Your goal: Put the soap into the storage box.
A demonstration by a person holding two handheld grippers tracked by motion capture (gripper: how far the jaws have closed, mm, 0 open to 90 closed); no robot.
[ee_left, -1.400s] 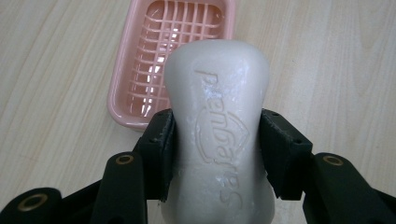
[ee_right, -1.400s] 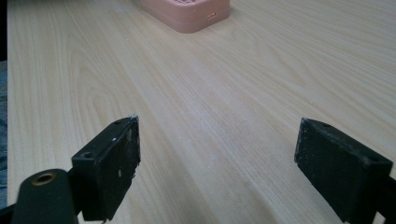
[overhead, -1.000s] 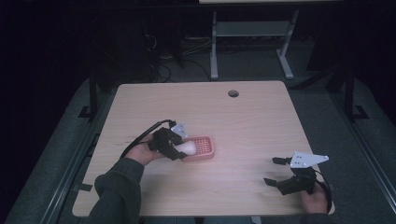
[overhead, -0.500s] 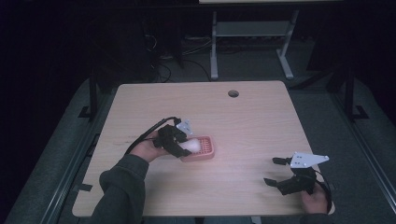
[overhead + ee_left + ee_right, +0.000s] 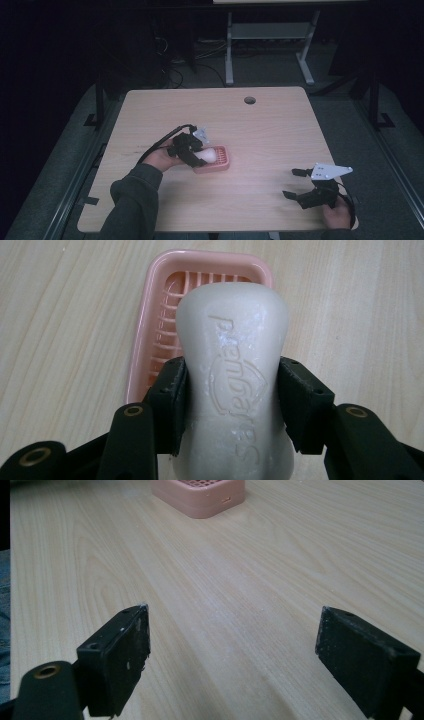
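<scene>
dim, dark room around a softly lit table [image 5: 280,130]; close views sharp.

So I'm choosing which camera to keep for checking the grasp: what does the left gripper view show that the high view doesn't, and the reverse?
Left gripper view: the embossed lettering on the white soap bar, the black fingers pressed against both its sides, and the ribbed floor of the pink soap dish beneath it.

High view: the whole wooden table, the person's sleeve, and the right gripper open near the table's front right corner, far from the dish.

Both: soap held by the left gripper over the dish.
</scene>
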